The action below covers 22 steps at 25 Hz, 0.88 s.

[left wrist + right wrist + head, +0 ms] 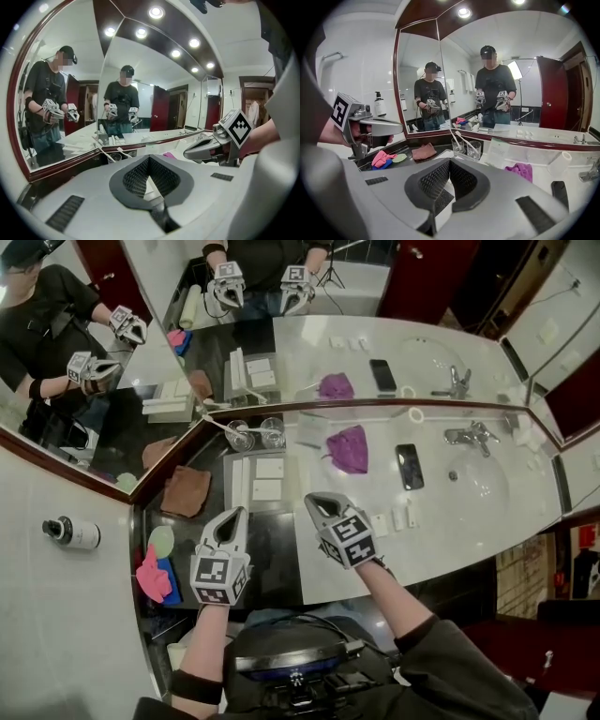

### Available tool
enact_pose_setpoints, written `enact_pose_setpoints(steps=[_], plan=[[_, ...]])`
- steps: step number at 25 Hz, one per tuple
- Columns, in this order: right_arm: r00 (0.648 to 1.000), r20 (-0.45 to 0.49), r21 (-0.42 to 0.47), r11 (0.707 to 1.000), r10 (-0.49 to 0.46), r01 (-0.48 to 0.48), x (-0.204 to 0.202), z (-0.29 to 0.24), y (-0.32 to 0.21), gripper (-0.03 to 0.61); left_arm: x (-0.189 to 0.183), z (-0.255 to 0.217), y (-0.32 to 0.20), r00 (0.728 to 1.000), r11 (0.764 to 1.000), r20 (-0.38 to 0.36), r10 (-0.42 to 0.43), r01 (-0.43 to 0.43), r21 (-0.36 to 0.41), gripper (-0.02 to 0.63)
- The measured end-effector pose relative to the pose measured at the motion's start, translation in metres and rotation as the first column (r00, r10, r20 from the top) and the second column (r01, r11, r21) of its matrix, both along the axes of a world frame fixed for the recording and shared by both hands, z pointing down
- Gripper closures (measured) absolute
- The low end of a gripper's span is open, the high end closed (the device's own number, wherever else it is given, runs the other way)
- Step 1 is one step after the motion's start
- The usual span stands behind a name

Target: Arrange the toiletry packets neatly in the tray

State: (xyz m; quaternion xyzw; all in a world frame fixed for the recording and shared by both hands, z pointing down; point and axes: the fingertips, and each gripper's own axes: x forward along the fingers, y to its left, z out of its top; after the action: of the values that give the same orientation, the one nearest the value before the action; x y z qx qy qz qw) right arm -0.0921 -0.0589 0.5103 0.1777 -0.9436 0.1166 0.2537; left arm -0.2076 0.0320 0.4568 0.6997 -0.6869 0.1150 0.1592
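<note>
Noted fingers of left gripper (234, 513) and right gripper (315, 499) pressed together, empty. Counted two glasses (243, 435), one phone (409, 466), three small packets (397, 517) on table (433, 542).

No legible txt, brand or nums showing in any view. Cube (221, 579) on left gripper (234, 515) & cube (350, 538) on right gripper (316, 501) are carrying b/w square marker patterns only, no letters. Bottle (71, 532) on the wall side is wearing a label, print too small to read. Leaning card (505, 151) is showing faint print, illegible.
</note>
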Motion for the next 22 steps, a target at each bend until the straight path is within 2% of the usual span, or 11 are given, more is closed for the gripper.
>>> enact_pose_setpoints(steps=[11, 17, 22], plan=[[0.995, -0.065, 0.009, 0.997, -0.070, 0.071, -0.031, 0.016, 0.008, 0.561, -0.018, 0.012, 0.008, 1.000, 1.000, -0.012, -0.026, 0.026, -0.006, 0.614], [0.979, -0.156, 0.050, 0.989, -0.132, 0.141, -0.054, 0.037, -0.010, 0.557, -0.033, 0.019, 0.005, 0.999, 0.999, -0.005, -0.041, 0.041, -0.004, 0.614], [0.942, -0.240, 0.085, 0.961, -0.235, 0.262, -0.081, 0.055, -0.021, 0.461, -0.040, 0.028, 0.005, 0.999, 0.999, -0.016, -0.045, 0.045, -0.013, 0.614]])
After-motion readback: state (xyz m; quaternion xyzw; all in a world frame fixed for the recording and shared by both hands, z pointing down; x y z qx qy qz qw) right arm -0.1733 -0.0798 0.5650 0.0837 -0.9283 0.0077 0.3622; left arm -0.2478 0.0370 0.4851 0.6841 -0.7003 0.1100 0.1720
